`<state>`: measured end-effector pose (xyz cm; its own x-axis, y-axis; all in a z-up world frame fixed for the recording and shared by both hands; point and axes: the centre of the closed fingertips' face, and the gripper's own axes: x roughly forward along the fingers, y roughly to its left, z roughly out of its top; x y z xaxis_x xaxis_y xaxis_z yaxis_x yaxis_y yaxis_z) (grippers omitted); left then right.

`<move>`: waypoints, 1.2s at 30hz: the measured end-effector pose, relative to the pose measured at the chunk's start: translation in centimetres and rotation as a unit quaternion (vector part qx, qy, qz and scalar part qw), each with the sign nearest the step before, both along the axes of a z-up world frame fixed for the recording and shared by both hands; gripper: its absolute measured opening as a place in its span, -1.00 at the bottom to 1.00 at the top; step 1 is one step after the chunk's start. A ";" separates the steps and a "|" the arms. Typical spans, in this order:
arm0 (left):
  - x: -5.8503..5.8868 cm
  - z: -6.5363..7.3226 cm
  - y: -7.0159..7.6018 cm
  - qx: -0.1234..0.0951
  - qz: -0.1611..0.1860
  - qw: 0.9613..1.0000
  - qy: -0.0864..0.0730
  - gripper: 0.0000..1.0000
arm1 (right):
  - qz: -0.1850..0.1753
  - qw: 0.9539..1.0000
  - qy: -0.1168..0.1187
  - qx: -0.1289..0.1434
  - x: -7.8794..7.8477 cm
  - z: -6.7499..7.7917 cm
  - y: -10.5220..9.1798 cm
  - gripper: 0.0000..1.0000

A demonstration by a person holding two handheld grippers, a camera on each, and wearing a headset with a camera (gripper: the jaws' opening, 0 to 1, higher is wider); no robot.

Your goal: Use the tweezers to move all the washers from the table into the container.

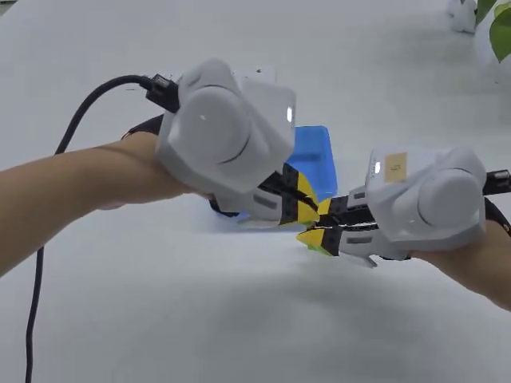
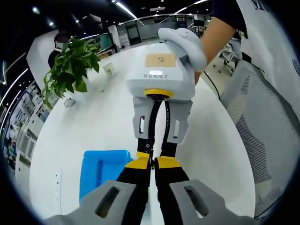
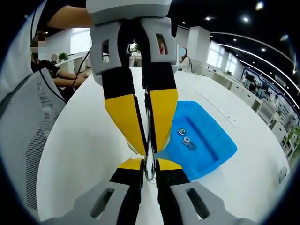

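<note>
Left gripper [image 1: 302, 201] is seen coming in from the left over the white table [image 1: 160, 319], jaws drawn narrow. Its yellow pads [image 3: 125, 117] appear closed on the shaft of the tweezers [image 3: 149, 145].

The tweezers are held tip to tip between the two grippers. Their long axis runs straight along the right gripper's own jaws and on into the left gripper's.

The blue container [image 1: 315, 152] is set on the table just behind the meeting jaws, nearer the left gripper. From the right gripper view it lies to the right of the tweezers.

Right gripper [image 1: 315, 238] is brought in from the right, jaws also narrow, with the tweezers' looped end seemingly pinched between them.

Count:
- Two grippers, one pair of tweezers and one container are noted.
- Three washers [image 3: 186, 139] are counted lying close together inside the container.
- Whether any remain on the table cannot be told.
</note>
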<state>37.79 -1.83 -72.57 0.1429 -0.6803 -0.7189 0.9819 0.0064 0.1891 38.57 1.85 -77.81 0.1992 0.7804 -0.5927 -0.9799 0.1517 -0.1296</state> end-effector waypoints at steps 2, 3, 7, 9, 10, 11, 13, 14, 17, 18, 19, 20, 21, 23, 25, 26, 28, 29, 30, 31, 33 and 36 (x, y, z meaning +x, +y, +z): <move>0.1 -0.1 0.0 0.001 0.000 1.000 0.002 -0.86 | 0.001 1.000 -0.001 0.000 0.0 0.0 0.0 -0.78; 0.1 -0.1 0.0 0.002 -0.001 1.000 0.003 -0.86 | 0.001 1.000 -0.001 0.000 0.0 -0.1 0.0 -0.79; 0.1 -0.2 0.0 0.004 -0.002 1.000 0.008 -0.86 | -0.001 1.000 0.005 0.004 0.1 0.0 -0.1 -0.80; 0.1 -0.2 0.0 0.004 -0.002 1.000 0.009 -0.86 | -0.002 1.000 0.010 0.006 0.1 -0.1 -0.1 -0.80; 0.0 -0.2 0.0 0.004 -0.004 1.000 0.008 -0.86 | -0.002 1.000 0.011 0.007 0.1 -0.1 -0.1 -0.81; 0.0 -0.2 0.0 0.005 -0.006 1.000 0.007 -0.86 | -0.001 1.000 0.011 0.007 0.1 -0.1 0.0 -0.81; -0.2 -0.3 0.1 0.010 -0.011 1.000 0.005 -0.86 | 0.002 1.000 0.009 0.005 0.0 -0.1 0.0 -0.81; -0.3 -0.3 0.1 0.012 -0.013 1.000 0.006 -0.86 | 0.005 1.000 0.008 0.003 -0.1 -0.1 0.0 -0.81; -0.5 -0.3 0.3 0.018 -0.015 1.000 0.006 -0.86 | 0.012 1.000 0.005 -0.004 -0.3 -0.1 0.1 -0.81; -0.6 -0.3 0.4 0.019 -0.016 1.000 0.006 -0.86 | 0.013 1.000 0.004 -0.005 -0.4 0.0 0.0 -0.81; -0.7 -0.2 0.5 0.018 -0.016 1.000 0.007 -0.86 | 0.013 1.000 0.004 -0.004 -0.5 0.1 0.0 -0.81; -0.8 0.0 0.6 0.017 -0.015 1.000 0.008 -0.86 | 0.013 1.000 0.005 -0.003 -0.6 0.2 0.0 -0.81; -0.8 0.1 0.6 0.016 -0.016 1.000 0.008 -0.86 | 0.014 1.000 0.004 -0.002 -0.7 0.4 0.0 -0.81; -1.0 0.4 0.6 0.014 -0.016 1.000 0.009 -0.86 | 0.015 1.000 0.001 -0.002 -0.9 0.7 0.1 -0.81; -1.2 0.7 0.7 0.014 -0.018 1.000 0.008 -0.86 | 0.018 1.000 -0.005 -0.003 -1.1 1.0 0.1 -0.81; -1.4 1.0 0.7 0.013 -0.018 1.000 0.007 -0.86 | 0.019 1.000 -0.007 -0.004 -1.2 1.2 0.1 -0.81; -1.6 1.3 0.7 0.013 -0.020 1.000 0.004 -0.86 | 0.021 1.000 -0.013 -0.004 -1.4 1.6 0.1 -0.81; -1.7 1.5 0.8 0.013 -0.021 1.000 0.001 -0.86 | 0.023 1.000 -0.018 -0.004 -1.4 1.8 0.1 -0.81; -1.7 1.6 0.8 0.013 -0.021 1.000 0.000 -0.86 | 0.025 0.999 -0.021 -0.005 -1.5 2.0 0.2 -0.81; -1.8 1.8 0.9 0.014 -0.021 1.000 -0.001 -0.86 | 0.026 0.999 -0.022 -0.006 -1.5 2.1 0.2 -0.81; -1.9 2.2 1.1 0.014 -0.020 1.000 -0.005 -0.86 | 0.028 0.999 -0.027 -0.006 -1.5 2.5 0.3 -0.81; -1.9 2.8 1.2 0.013 -0.018 1.000 -0.012 -0.86 | 0.029 0.999 -0.032 -0.004 -1.4 3.2 0.5 -0.81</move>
